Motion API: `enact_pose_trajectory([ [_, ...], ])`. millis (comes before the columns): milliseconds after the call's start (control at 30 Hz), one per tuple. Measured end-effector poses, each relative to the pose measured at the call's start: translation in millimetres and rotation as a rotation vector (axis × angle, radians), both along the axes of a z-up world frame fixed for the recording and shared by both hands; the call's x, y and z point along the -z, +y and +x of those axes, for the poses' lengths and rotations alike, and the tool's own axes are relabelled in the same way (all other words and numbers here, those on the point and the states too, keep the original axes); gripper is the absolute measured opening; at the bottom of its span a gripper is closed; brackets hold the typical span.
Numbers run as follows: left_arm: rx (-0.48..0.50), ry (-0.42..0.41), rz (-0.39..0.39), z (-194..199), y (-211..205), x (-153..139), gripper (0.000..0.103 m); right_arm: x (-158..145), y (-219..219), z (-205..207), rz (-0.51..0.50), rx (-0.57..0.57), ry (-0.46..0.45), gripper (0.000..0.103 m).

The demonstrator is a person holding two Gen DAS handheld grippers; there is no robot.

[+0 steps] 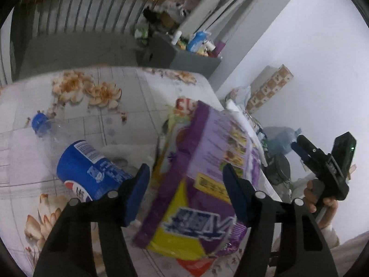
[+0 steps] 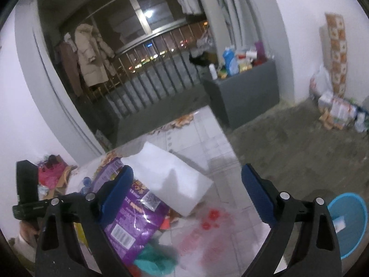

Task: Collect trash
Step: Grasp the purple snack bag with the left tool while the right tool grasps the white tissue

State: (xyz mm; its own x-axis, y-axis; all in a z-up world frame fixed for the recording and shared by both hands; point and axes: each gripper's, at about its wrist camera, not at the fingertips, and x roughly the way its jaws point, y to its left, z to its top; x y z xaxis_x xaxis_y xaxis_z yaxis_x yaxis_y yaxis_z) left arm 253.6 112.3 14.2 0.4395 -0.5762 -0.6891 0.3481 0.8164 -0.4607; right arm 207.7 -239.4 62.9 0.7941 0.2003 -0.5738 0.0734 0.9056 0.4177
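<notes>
A purple and yellow snack bag (image 1: 207, 175) lies on the flowered table (image 1: 110, 106), between the fingers of my left gripper (image 1: 186, 189), whose jaws stand open around it. A blue-labelled plastic bottle (image 1: 90, 168) with a blue cap lies just left of the left finger. My right gripper (image 2: 186, 198) is open and empty above the table; the purple bag (image 2: 131, 214) lies under its left finger (image 2: 117, 191). A white bag (image 2: 170, 177), a teal wrapper (image 2: 156, 260) and red scraps (image 2: 209, 219) lie below it. The right gripper also shows in the left wrist view (image 1: 322, 161), off the table's right side.
A blue basin (image 2: 350, 221) stands on the floor at the right. A grey cabinet (image 2: 244, 94) with bottles on top stands by the balcony railing (image 2: 147, 85). Boxes and bags (image 2: 334, 108) sit along the right wall. Clutter (image 2: 53, 175) lies at the far left.
</notes>
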Motion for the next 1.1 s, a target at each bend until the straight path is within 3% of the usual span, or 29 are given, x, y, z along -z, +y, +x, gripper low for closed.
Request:
enact_pose_trajectory([
  [200,0.033,0.115,-0.058,18,11,17,0.063,22,-12,16,0.124,0.009,0.105,0.082],
  [367,0.074,0.143,-0.094,14,16,16,0.062,36,-18,19,0.226,-0.01,0.177,0.08],
  [467,0.133,0.179,-0.157,8,14,15,0.059,43,-16,19,0.27,-0.029,0.215,0.078],
  [767,0.249,0.162,-0.333,-19,9,-2,0.047,41,-10,9,0.299,-0.055,0.243,0.049],
  [900,0.264,0.14,-0.334,-27,1,-4,0.043,41,-11,9,0.29,-0.05,0.242,0.034],
  [1100,0.256,0.135,-0.218,-26,-16,12,0.04,43,-9,9,0.272,-0.055,0.232,0.015],
])
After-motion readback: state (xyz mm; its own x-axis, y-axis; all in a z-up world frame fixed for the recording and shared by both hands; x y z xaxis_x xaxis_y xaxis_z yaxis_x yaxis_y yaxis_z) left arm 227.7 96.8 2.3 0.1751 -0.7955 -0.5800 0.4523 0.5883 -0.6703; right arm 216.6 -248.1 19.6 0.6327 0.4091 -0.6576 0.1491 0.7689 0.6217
